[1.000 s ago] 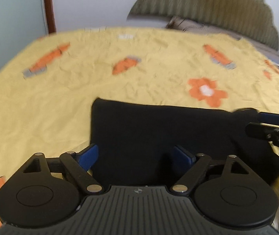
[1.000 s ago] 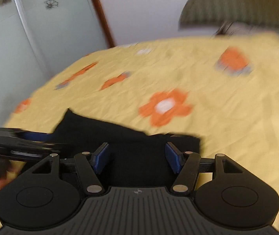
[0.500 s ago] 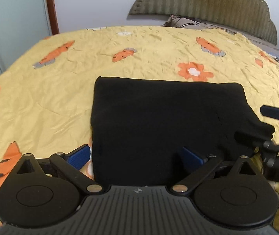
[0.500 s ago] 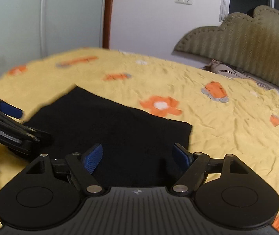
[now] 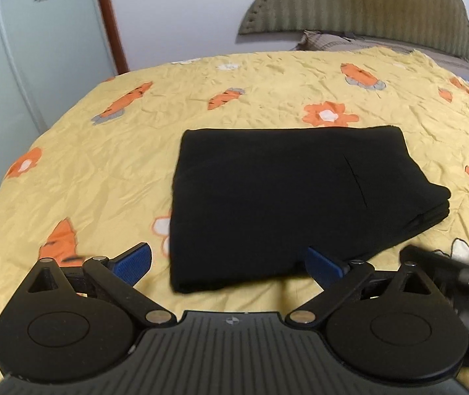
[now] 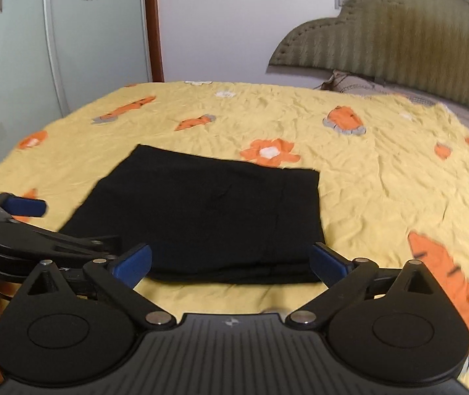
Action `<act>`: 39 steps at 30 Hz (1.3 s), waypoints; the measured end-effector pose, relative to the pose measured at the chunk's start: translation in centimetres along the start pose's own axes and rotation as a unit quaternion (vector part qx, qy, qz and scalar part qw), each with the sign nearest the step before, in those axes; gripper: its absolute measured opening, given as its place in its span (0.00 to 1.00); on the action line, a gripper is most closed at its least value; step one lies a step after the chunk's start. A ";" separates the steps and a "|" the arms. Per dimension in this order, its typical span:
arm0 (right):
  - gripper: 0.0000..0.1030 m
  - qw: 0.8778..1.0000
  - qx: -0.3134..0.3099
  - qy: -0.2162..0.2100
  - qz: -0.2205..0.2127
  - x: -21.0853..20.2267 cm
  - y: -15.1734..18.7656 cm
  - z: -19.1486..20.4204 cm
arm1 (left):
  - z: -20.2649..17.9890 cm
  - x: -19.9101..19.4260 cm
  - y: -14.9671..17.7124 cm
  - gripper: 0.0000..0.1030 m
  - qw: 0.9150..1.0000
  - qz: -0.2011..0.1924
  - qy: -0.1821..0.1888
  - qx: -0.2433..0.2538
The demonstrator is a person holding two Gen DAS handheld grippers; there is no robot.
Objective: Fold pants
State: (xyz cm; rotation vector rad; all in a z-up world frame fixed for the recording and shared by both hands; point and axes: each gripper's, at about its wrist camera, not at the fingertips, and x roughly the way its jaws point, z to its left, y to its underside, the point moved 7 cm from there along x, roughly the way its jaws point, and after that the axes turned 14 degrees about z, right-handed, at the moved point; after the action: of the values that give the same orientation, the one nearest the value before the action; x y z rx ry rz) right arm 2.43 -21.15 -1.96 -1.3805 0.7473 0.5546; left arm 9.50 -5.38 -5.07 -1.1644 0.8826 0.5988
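Pants (image 5: 283, 204) lay folded on the bed (image 5: 103, 171), long axis crosswise, just ahead of both claws; left claw (image 5: 228, 265) and right claw (image 6: 231, 263) gaped wide, empty.

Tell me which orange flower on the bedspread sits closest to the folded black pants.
The orange flower with the white centre, just past the far edge of the pants. The other flower sits well off to the left.
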 end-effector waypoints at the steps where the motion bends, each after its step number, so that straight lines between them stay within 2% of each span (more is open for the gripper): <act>1: 1.00 1.000 -0.003 -0.002 0.000 -0.5 0.2 0.5 | 0.2 -0.4 0.3 0.98 1.000 -0.002 -0.003 -0.004; 9: 1.00 0.999 0.011 -0.032 -0.013 -2.4 1.9 3.2 | 3.0 -3.4 2.6 0.98 0.999 -0.012 -0.018 -0.033; 13: 1.00 0.999 -0.005 0.013 -0.031 -2.4 2.6 3.9 | 3.1 -2.8 3.7 0.98 0.999 0.001 -0.019 -0.034; 16: 1.00 0.998 -0.007 0.048 -0.029 -1.6 3.3 3.7 | 2.8 -1.9 4.3 0.98 0.999 0.015 -0.018 -0.035; 22: 1.00 0.999 0.007 0.037 0.001 0.4 4.9 3.0 | 2.7 -0.5 5.7 0.97 0.998 0.040 -0.020 -0.042; 31: 1.00 0.999 0.022 0.046 -0.009 0.7 5.6 2.8 | 2.2 0.6 6.9 0.98 0.998 0.049 -0.025 -0.040; 39: 1.00 0.999 0.032 0.042 -0.002 1.1 5.8 2.4 | 2.2 1.2 7.3 0.99 0.997 0.054 -0.023 -0.044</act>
State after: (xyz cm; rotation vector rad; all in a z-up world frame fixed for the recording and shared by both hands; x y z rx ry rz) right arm -0.77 -18.11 -6.52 -1.3516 0.8245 0.4676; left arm 4.93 -1.06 -9.63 -1.1819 0.8902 0.7556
